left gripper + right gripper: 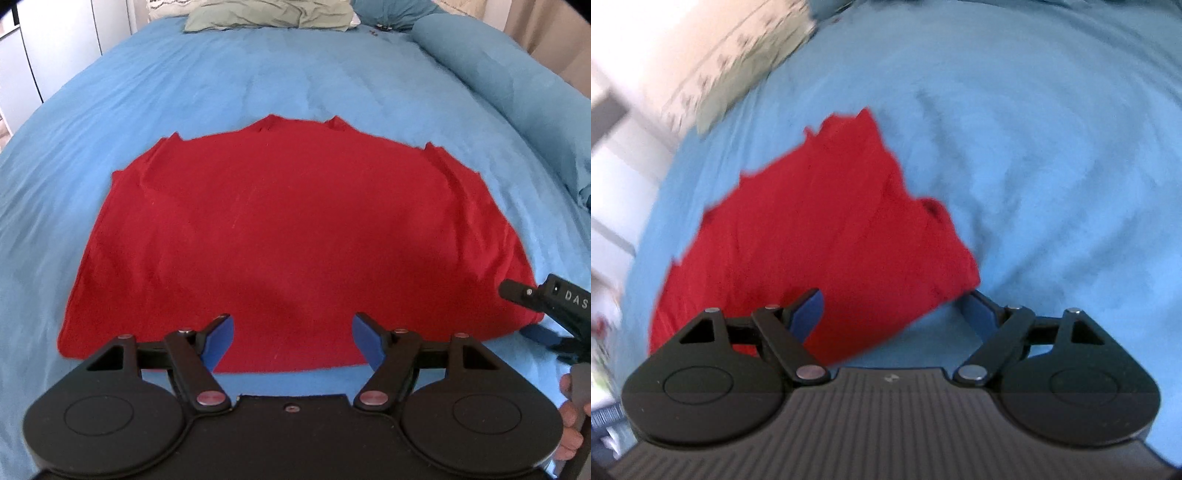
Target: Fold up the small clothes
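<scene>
A bed (207, 88) carries everything here. It is covered with a light blue sheet (332, 74) that shows many soft wrinkles. In the middle of the sheet lies a red garment (288, 229), spread flat, with its near edge close to the front of the bed. Its far edge has small raised folds. In the right wrist view, which is blurred, the same red garment (812, 236) lies on the blue sheet (1052, 166), and its right side is bunched up a little. At the head of the bed lies a pale green pillow (266, 14). Along the right side of the bed lies a long blue roll of bedding (498, 74).
</scene>
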Tool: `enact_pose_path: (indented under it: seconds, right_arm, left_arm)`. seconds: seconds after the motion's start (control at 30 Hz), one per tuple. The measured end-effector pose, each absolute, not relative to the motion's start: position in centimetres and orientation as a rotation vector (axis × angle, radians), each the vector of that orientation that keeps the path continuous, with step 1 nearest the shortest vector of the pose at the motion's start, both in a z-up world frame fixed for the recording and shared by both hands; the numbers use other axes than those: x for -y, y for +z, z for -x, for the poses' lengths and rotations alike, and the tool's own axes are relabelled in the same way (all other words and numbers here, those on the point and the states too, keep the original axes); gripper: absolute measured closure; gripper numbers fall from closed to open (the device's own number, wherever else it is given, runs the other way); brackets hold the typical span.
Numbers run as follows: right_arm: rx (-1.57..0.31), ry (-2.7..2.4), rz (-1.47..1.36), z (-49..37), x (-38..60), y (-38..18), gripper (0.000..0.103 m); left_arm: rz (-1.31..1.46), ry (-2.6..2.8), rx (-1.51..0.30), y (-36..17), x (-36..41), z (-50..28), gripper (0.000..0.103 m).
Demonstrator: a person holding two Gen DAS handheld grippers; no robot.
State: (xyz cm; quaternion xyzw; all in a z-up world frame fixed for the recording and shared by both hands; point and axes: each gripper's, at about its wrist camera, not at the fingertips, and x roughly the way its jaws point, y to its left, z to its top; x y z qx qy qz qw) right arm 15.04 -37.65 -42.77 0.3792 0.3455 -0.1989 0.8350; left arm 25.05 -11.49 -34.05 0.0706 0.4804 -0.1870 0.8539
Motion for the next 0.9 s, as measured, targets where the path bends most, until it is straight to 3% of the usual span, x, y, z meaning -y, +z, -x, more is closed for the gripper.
enact_pose_path:
  seconds: [0.23, 0.33, 0.57, 0.63, 0.7, 0.9]
  right_arm:
    - [-0.604, -0.524, -1.018, -14.8, 39.2, -43.3, 0.007]
    - [-0.610, -0.505, -0.974, -15.5, 38.9, -42.6, 0.030]
    - [-0.651, -0.498, -0.824, -17.4, 39.1, -42.6, 0.034]
    - [-0.660, -0.486, -0.807, -17.7, 39.5, -42.5, 0.044]
    - [-0.676, -0.447, -0.767, -17.9, 39.4, -41.9, 0.066]
    - [-0.636, -0.364, -0.729, -19.0, 38.6, -38.9, 0.073]
  left_arm:
    - [-0.137, -0.390, -0.979, -33.9, 13.2, -26.8, 0.027]
    - [-0.112, -0.370, -0.982, -34.2, 13.4, -28.0, 0.027]
    - [-0.095, -0.341, -0.996, -35.4, 13.0, -30.7, 0.027]
    - [-0.120, -0.326, -0.970, -35.4, 12.8, -31.4, 0.027]
    - [-0.135, -0.307, -0.956, -35.6, 12.6, -32.4, 0.027]
    - [-0.158, -0.282, -1.012, -38.1, 12.2, -35.7, 0.027]
